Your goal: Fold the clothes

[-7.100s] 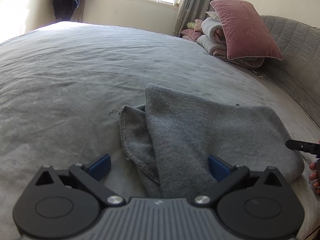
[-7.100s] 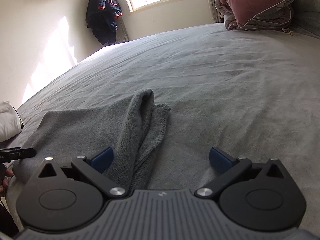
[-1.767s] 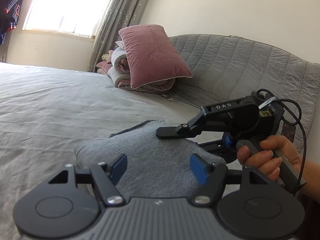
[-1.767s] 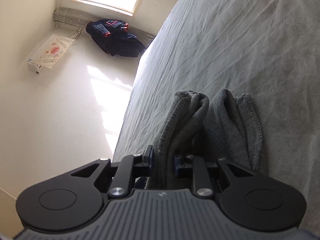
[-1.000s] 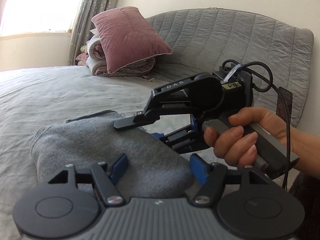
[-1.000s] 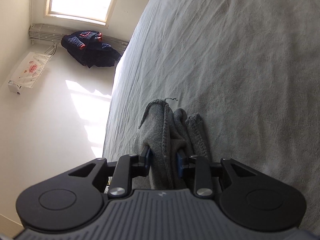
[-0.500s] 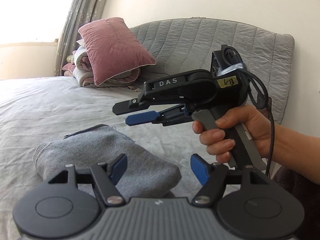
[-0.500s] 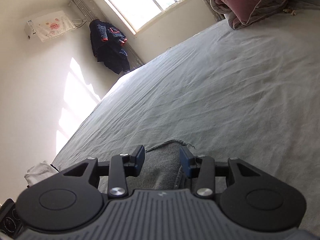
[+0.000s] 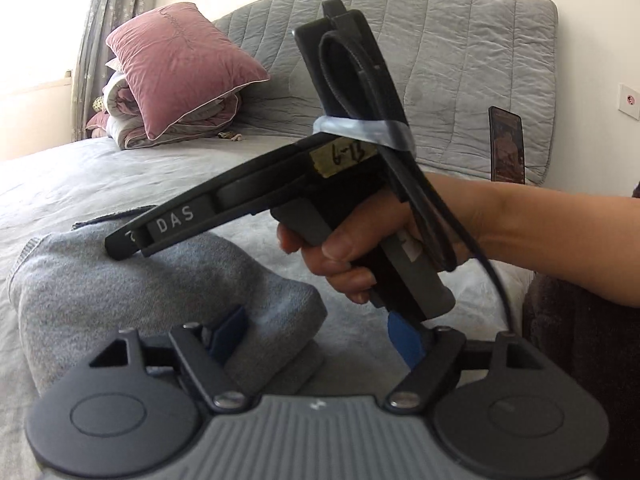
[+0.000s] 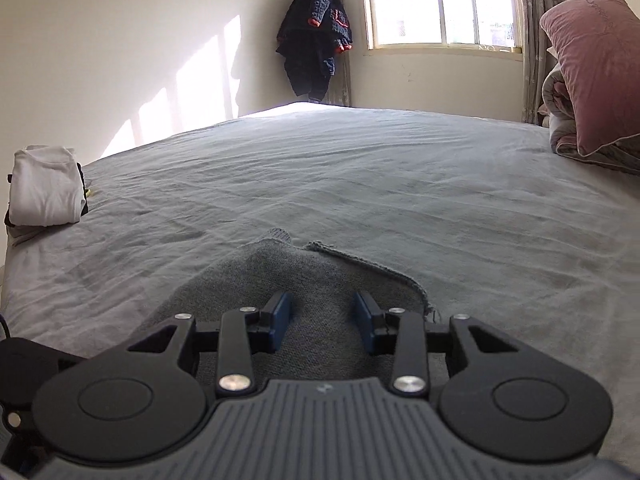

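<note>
Home bedroom, wide grey bed [image 10: 360, 168], quilted headboard [image 9: 460, 60], pink pillow [image 9: 180, 64], curtained window [image 10: 440, 0]

Grey knit sweater [image 9: 132, 280] lies folded into a thick bundle on the bed

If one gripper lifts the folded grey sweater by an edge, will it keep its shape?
Probably not. The grey sweater is soft knit with rounded, slumping folds, so it would likely droop and unfold. Its loose edge already curls off the bed sheet. It looks light and unlikely to slip.

Right gripper [image 10: 322, 322] is hovering over the folded grey sweater [image 10: 316, 280] at the bed [image 10: 360, 184]'s near edge, fingers [image 10: 280, 320] closing on nothing.
</note>
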Motion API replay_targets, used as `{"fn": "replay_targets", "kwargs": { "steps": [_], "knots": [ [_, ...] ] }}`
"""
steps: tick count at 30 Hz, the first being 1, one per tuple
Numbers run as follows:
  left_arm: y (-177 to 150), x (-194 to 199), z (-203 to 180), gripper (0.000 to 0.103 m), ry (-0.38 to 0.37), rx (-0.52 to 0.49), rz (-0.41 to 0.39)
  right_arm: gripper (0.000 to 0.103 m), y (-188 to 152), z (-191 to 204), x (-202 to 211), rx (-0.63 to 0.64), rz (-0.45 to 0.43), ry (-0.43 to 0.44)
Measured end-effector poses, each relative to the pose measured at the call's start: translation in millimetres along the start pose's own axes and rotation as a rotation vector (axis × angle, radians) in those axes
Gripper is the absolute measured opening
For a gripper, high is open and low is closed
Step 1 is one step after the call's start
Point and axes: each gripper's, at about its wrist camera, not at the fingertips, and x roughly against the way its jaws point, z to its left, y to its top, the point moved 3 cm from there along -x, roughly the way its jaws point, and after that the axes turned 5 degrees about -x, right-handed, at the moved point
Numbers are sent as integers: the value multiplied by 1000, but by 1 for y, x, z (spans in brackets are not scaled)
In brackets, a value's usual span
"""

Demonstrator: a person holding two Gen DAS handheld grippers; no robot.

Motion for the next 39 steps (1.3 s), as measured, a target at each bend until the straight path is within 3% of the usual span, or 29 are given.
{"fn": "replay_targets", "kwargs": {
  "steps": [4, 8, 9, 10, 15, 23, 30, 39],
  "knots": [
    [0, 2, -3, 81, -2, -8, -2, 35, 5, -19, -8, -34, -21, -88],
    [4, 8, -2, 81, -16, -4, -12, 35, 6, -26, -8, -96, -19, -77],
    [5, 11, -1, 81, -24, 4, -18, 36, 9, -22, -3, -93, -27, -68],
    [6, 15, 0, 81, -34, 15, -25, 43, 10, -20, 3, -92, -32, -53],
    [10, 41, -1, 81, -59, 14, -56, 44, 13, -9, 34, -110, -53, 21],
    [2, 81, 16, 81, 12, 23, -75, 44, 0, 33, 67, 5, -16, 144],
    [-20, 69, 11, 81, -19, -15, 35, 43, -39, 59, 67, 192, 101, 140],
    [-34, 66, -3, 82, -118, -54, 147, 43, -50, 59, 99, 200, 124, 121]
  ]
}}
